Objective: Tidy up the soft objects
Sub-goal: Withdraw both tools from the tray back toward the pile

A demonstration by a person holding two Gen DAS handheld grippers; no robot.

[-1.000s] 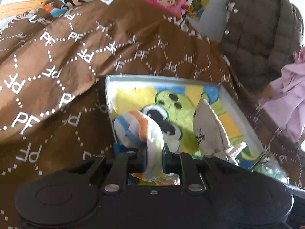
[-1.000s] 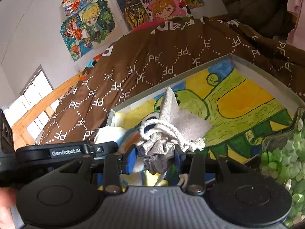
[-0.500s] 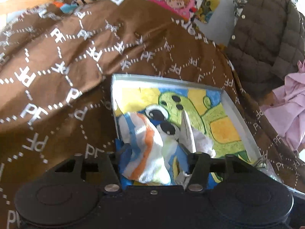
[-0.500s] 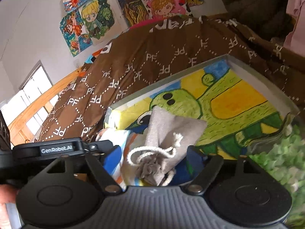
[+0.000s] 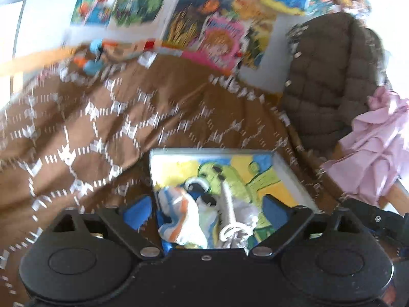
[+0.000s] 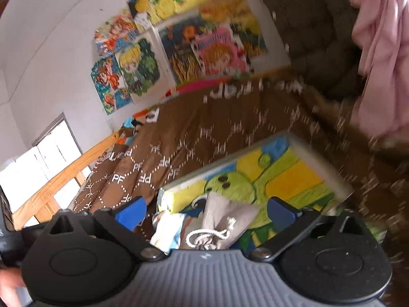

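Note:
A striped white, blue and orange cloth (image 5: 180, 217) lies on the painted cactus board (image 5: 271, 181) beside a grey drawstring pouch (image 5: 235, 220). My left gripper (image 5: 205, 211) hangs above both, its jaws opening wide, and its blue pads touch neither. In the right wrist view the pouch (image 6: 225, 220) rests on the board (image 6: 294, 179) with the cloth (image 6: 167, 230) to its left. My right gripper (image 6: 205, 211) is also opening wide over the pouch, apart from it.
The board sits on a brown quilt with white lettering (image 5: 102, 117). A brown puffer jacket (image 5: 329, 76) and pink garment (image 5: 375, 148) hang at the right. Posters (image 6: 158, 51) cover the wall; a wooden bed rail (image 6: 64, 181) runs at the left.
Both grippers let go: the left released the striped cloth, the right the pouch, and both now lie on the board. Both grippers opened wide and drew up and back.

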